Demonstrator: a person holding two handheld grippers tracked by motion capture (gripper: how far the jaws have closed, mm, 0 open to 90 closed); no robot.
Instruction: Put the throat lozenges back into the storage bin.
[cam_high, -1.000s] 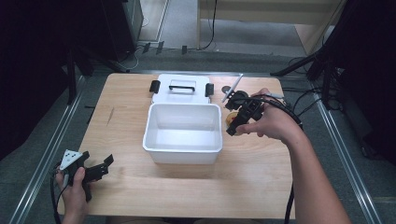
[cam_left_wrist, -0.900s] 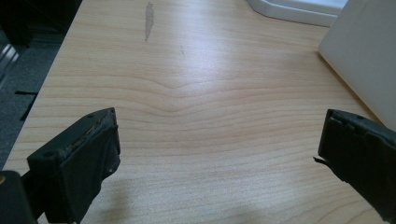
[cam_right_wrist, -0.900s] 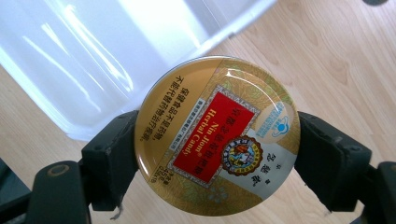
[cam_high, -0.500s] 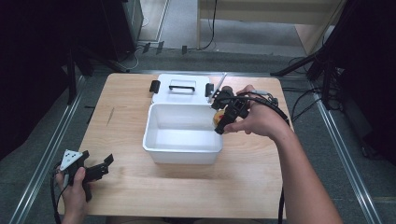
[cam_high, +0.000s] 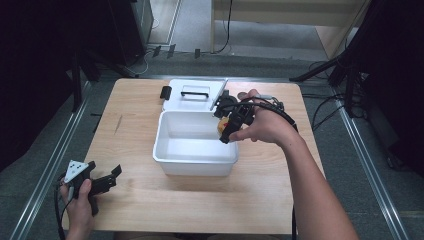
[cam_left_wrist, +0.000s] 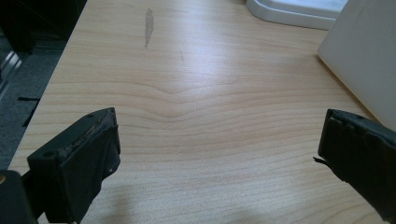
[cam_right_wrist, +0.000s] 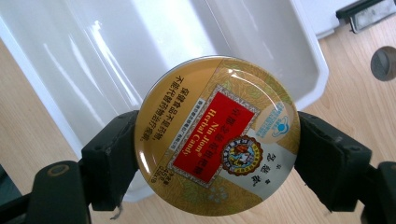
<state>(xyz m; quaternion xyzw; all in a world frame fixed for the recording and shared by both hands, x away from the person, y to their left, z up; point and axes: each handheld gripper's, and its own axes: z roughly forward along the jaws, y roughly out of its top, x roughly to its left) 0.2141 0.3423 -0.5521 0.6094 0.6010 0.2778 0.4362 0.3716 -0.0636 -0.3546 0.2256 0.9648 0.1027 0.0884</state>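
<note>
Candy tin (cam_right_wrist: 217, 135), round and gold with a red label reading "Herbal Candy", was pinched by its rim between the two jaws of the right hand-held gripper (cam_high: 226, 127). It hung above the far right corner of the white tub (cam_high: 196, 161), over the rim; in the right gripper view the tub's wall and floor showed behind the tin.

The tub stood mid-bench, open on top, and what I could see of its inside was bare white plastic. Its flat white lid (cam_high: 192, 95) with a black handle lay on the bench just behind it, a black clip (cam_high: 165, 92) at the lid's left edge.

Against a second ago: the right hand and tin had come leftward from beside the tub's far right corner to over that corner. The grip looked the same, jaws clamped on the tin throughout. The left hand-held gripper (cam_high: 107, 181) had kept its place at the near left corner of the bench (cam_high: 280, 200), jaws spread wide with nothing between them, bare wood (cam_left_wrist: 196, 116) under it in the left gripper view.

Around: a small dark round knob (cam_right_wrist: 384, 63) sat on the bench past the tub's corner in the right gripper view. Cables trailed over the right wrist. Nothing stood between tin and tub.
</note>
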